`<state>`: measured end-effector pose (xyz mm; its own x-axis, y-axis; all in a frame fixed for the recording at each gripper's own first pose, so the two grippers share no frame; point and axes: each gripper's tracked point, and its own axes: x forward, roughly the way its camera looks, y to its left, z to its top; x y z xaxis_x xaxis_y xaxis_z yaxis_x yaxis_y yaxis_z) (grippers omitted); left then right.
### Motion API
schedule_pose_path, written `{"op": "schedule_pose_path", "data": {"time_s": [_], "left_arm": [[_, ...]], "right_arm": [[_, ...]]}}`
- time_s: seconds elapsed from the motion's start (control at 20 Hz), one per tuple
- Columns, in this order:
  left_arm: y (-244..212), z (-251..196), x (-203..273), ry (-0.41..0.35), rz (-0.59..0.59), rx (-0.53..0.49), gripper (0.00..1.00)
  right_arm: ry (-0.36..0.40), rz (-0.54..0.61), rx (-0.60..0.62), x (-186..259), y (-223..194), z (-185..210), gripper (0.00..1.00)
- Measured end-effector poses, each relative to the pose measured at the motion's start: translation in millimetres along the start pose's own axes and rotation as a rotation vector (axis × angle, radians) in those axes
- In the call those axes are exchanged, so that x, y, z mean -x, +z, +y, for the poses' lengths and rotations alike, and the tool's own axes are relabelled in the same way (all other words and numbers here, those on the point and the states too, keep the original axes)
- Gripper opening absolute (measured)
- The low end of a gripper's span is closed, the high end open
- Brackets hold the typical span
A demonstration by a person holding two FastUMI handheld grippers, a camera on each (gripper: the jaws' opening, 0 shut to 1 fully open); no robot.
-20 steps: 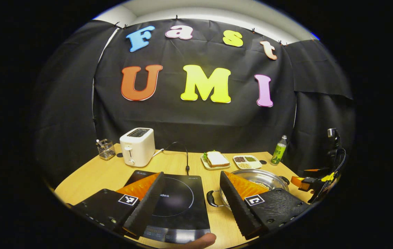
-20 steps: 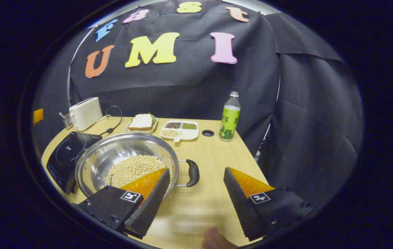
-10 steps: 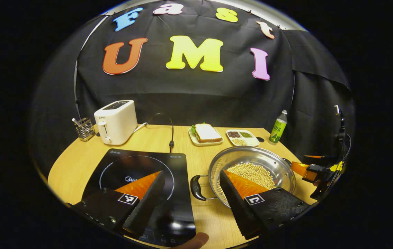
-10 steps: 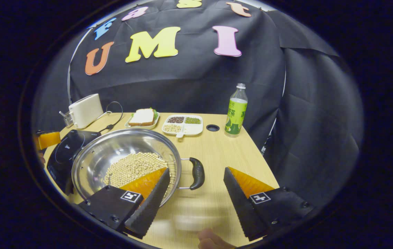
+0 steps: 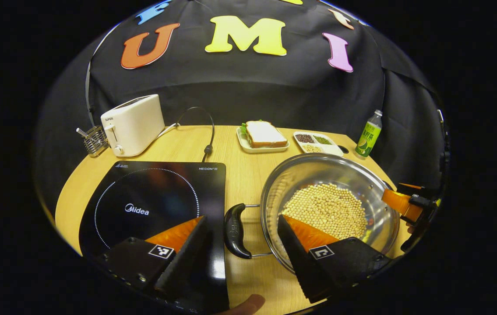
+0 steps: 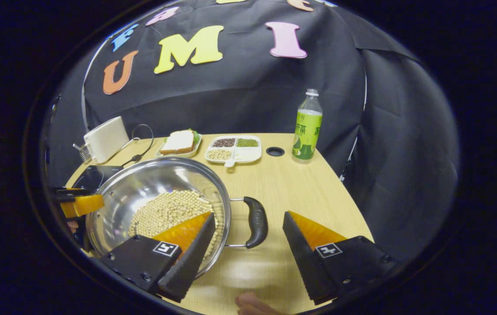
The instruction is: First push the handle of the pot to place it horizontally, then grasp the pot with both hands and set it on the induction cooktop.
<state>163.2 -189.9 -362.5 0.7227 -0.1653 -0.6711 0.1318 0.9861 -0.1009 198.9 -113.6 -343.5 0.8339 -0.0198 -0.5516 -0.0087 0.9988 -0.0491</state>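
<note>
A steel pot (image 5: 318,171) holding soybeans (image 5: 327,209) stands on the wooden table, right of the black induction cooktop (image 5: 152,202). Its two black handles point left and right. My left gripper (image 5: 241,247) is open, and the pot's left handle (image 5: 234,230) lies between its fingers without being pressed. The right gripper (image 5: 406,204) shows at the pot's far side. In the right gripper view my right gripper (image 6: 246,247) is open around the right handle (image 6: 257,221), one finger over the pot (image 6: 143,183). The left gripper (image 6: 77,204) shows beyond the rim, near the cooktop (image 6: 93,176).
At the back of the table (image 5: 230,153) stand a white toaster (image 5: 132,124) with its cable (image 5: 208,131), a wire utensil holder (image 5: 95,140), a sandwich plate (image 5: 263,135), a divided dish (image 5: 318,142) and a green bottle (image 5: 368,135). The table edge is close on the right.
Both grippers have moved down and in toward the pot. Each handle now lies between a gripper's open fingers. The pot itself has not shifted.
</note>
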Motion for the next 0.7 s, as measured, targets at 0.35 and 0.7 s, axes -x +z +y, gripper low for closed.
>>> {"op": "schedule_pose_path", "data": {"time_s": [0.35, 0.7], "left_arm": [[-0.2, -0.9, -12.2, 0.068, -0.011, -0.093, 0.96], [-2.0, -0.2, -14.6, 0.158, -0.017, -0.136, 0.72]], "right_arm": [[0.026, 0.067, -0.023, -18.9, -17.0, 6.4, 0.97], [0.010, 0.059, -0.025, -18.0, -14.4, 6.4, 0.69]]}}
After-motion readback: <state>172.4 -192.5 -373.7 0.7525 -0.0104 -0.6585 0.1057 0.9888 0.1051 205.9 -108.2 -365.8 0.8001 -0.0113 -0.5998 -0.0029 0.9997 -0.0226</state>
